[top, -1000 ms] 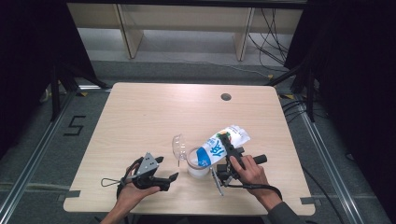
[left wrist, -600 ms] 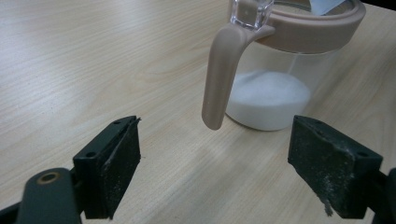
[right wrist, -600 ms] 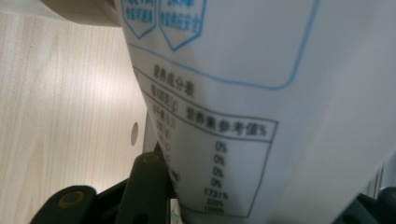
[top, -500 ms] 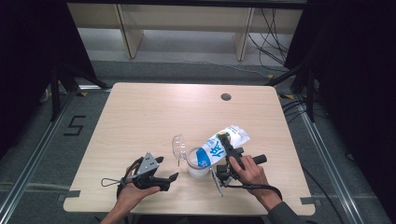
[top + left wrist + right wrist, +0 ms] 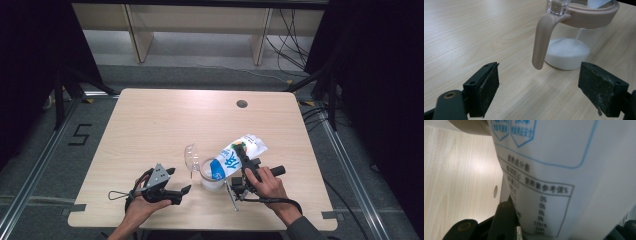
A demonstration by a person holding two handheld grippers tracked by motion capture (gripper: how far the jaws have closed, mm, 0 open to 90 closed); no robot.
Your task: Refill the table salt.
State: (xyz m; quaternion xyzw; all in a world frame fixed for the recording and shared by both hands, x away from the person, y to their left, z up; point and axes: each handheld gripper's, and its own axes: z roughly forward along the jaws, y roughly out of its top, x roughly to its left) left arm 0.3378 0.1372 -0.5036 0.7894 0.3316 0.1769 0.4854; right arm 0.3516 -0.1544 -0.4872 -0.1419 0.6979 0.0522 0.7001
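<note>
A white and blue printed bag (image 5: 234,156) hangs tilted, its mouth down over a clear jar (image 5: 210,178) near the table's front edge. My right gripper (image 5: 241,156) is shut on the bag; up close its jaws clamp the printed side of the bag (image 5: 554,182). The jar (image 5: 571,47) has a beige rim and handle and white powder in its bottom, with a thin stream falling in. Its clear lid (image 5: 191,155) stands flipped open to the left. My left gripper (image 5: 179,180) rests open on the table left of the jar, its jaws wide apart (image 5: 539,85).
The wooden table (image 5: 160,125) has a round cable hole (image 5: 242,104) at the back right. A cable loops from the left gripper toward the front edge. Shelving stands beyond the table's far side.
</note>
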